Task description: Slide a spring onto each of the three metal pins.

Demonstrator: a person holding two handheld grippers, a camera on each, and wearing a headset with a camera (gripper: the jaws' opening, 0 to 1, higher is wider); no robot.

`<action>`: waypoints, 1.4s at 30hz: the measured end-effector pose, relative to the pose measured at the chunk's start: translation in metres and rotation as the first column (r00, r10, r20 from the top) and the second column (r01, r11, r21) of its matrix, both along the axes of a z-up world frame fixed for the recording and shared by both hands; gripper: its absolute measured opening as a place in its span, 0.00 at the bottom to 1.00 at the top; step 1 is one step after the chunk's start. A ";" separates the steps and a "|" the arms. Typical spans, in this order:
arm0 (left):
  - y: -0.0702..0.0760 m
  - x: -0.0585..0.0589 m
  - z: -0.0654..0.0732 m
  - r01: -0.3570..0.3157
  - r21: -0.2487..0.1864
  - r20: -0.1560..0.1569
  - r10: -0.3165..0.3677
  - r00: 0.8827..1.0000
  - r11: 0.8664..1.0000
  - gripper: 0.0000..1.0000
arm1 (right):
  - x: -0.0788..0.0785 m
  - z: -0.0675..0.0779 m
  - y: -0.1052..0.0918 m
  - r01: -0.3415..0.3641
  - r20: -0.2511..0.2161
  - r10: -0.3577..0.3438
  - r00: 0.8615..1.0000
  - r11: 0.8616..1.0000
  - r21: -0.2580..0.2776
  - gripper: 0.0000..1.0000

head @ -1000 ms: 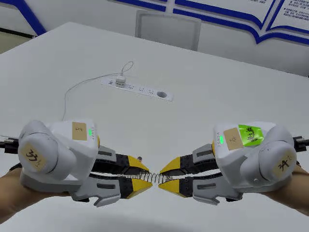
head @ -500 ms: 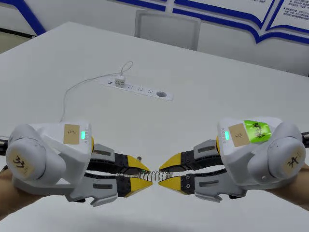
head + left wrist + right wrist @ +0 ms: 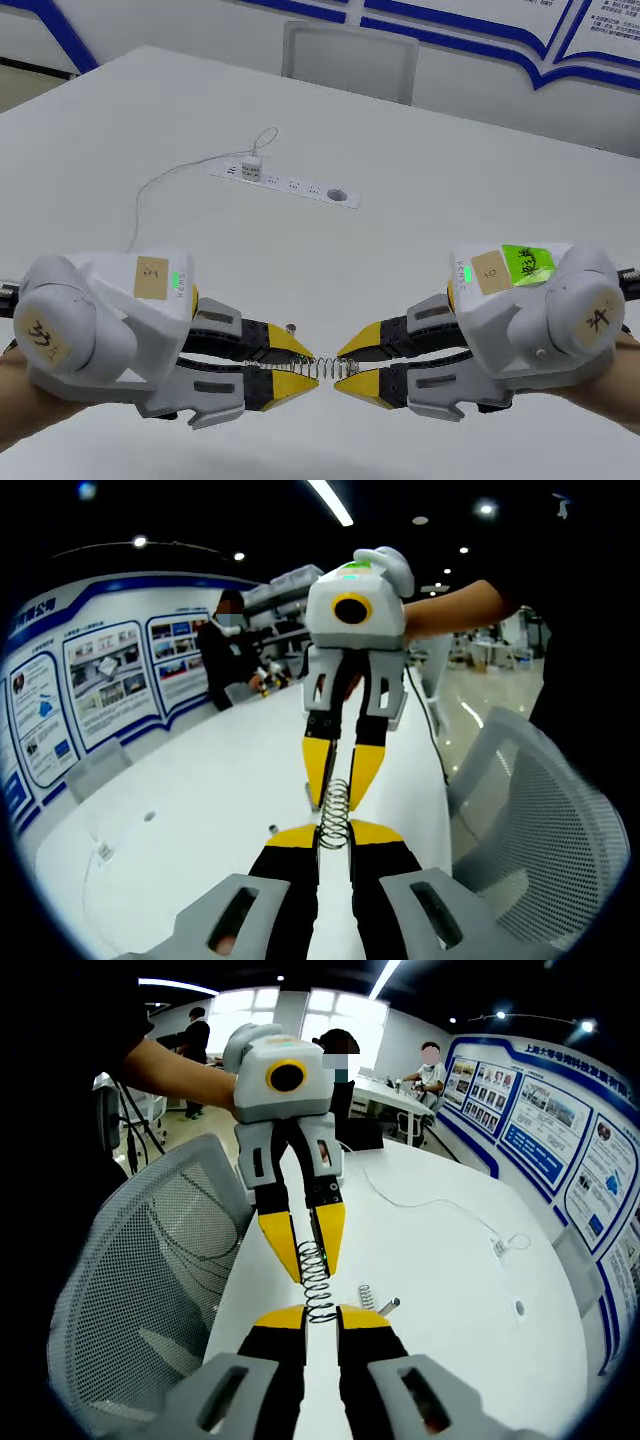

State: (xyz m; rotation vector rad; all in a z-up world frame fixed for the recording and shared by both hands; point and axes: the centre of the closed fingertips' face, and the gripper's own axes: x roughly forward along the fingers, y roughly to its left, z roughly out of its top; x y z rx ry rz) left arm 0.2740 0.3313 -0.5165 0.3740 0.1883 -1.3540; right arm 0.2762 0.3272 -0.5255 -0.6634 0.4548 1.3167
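Spring (image 3: 325, 368) is hanging in the air between the two grippers, a little above the white tabletop (image 3: 420, 230), and it lies about level from one pair of tips to the other. The left gripper (image 3: 311, 368) is clenched on one end of this spring, with the coils caught between its yellow tips. The right gripper (image 3: 339, 370) is clenched on the other end in the same way. The two grippers point straight at each other and their tips are near but not touching, with only the short coil between them. I cannot tell if a pin is already inside the coil. In the right gripper view the spring (image 3: 316, 1280) rises from that gripper's own tips up into the tips of the left gripper. Just to the right of the held coil in that view, a second spring (image 3: 366, 1296) lies on the tabletop, and a small metal pin (image 3: 388, 1306) lies just beside it. In the head view the pin (image 3: 291, 328) is just beyond the upper jaw of the left gripper. Farther ahead of both grippers a white power strip (image 3: 285, 184) lies on the tabletop with a thin cable, and a grey chair (image 3: 348, 62) stands at the far edge.
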 end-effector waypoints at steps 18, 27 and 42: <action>-0.001 -0.001 -0.006 0.029 0.019 0.003 -0.029 1.000 0.999 0.10 | -0.005 0.021 0.005 -0.014 -0.071 0.022 0.997 0.993 0.113 0.11; 0.000 0.001 -0.009 0.018 0.015 -0.008 -0.018 1.000 1.000 0.10 | -0.006 0.025 0.011 -0.011 -0.073 0.022 0.997 0.989 0.149 0.11; -0.004 0.007 -0.009 0.000 0.010 -0.001 0.000 1.000 1.000 0.10 | -0.001 0.043 0.028 0.025 -0.089 -0.002 0.996 0.966 0.256 0.10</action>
